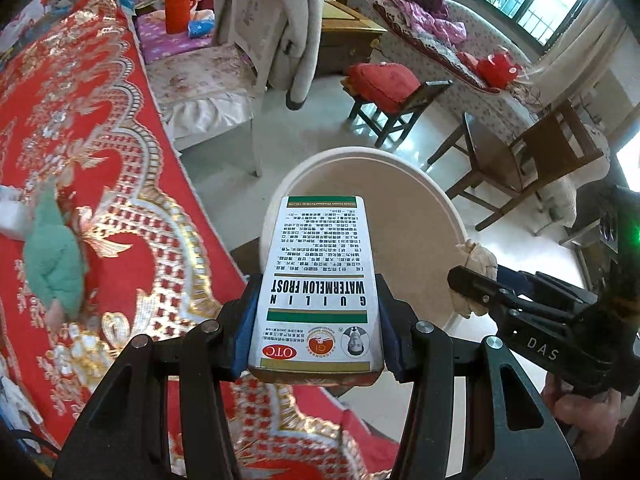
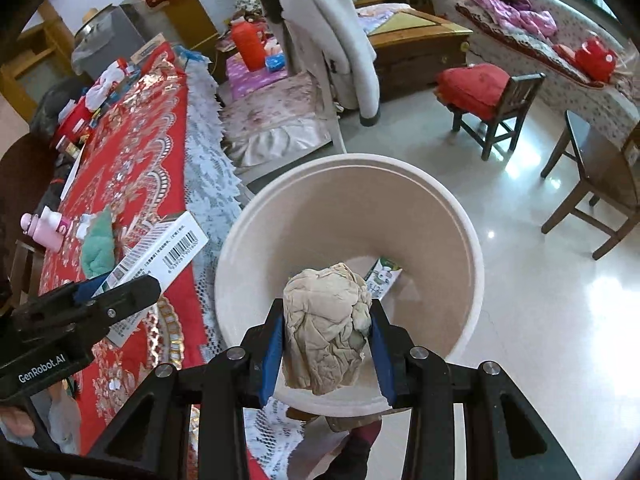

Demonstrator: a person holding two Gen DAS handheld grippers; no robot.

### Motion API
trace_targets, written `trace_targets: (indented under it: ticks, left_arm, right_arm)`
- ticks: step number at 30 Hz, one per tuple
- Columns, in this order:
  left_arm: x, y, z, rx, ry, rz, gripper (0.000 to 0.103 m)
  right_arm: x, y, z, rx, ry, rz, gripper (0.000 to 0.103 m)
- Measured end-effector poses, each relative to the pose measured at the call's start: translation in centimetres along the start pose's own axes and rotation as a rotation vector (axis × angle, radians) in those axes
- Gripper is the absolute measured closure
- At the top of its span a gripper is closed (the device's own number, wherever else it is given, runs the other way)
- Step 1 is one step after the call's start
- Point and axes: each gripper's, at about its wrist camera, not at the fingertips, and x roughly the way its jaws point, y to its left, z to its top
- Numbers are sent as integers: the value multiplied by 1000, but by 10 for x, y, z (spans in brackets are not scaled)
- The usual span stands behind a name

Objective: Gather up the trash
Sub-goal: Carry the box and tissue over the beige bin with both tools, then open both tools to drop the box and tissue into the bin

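Both grippers pointed steeply down, side by side near the table's long edge. The left gripper [image 1: 316,328] was clamped on a flat white cardboard medicine box with green bands [image 1: 320,280], its blue pads pressing the two long sides. The box's long axis ran straight out along the fingers, the far end reaching over the rim of the round cream plastic bin [image 1: 452,216] on the floor; its printed face was up, with the lettering upside down to the camera. In the right wrist view the same box [image 2: 160,252] showed its barcode side and hung over the table's lace-fringed edge.

The right gripper [image 2: 326,340] was clamped on a crumpled beige paper wad [image 2: 326,320], squeezed between its blue pads and held over the bin's [image 2: 468,240] open mouth. The wad was lumpy, slightly taller than wide. A small green-and-white carton [image 2: 384,276] lay inside the bin against its far wall. A hand [image 1: 580,416] gripped the right gripper's handle.

The table carried a red cloth embroidered in gold [image 1: 100,160], with a mint-green cloth lump [image 1: 56,260] and a pink bottle [image 2: 44,228] on it. Around stood a glossy pale tiled floor [image 2: 540,320], dark wooden chairs [image 1: 520,172], a small stool with a red cushion [image 2: 476,88], a coat-draped chair [image 2: 332,40] and a red flask [image 1: 178,4].
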Motion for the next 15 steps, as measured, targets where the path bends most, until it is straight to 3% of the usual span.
trace_targets:
  ticks: [13,15]
  left_arm:
    - [21,-6,5,-36,23,-40,52]
    - [25,-4,7,-49,36,-64,51]
  right_arm:
    - [13,-22,5,29,31,-1,65]
    - [14,-23,6,30,34,-6,56]
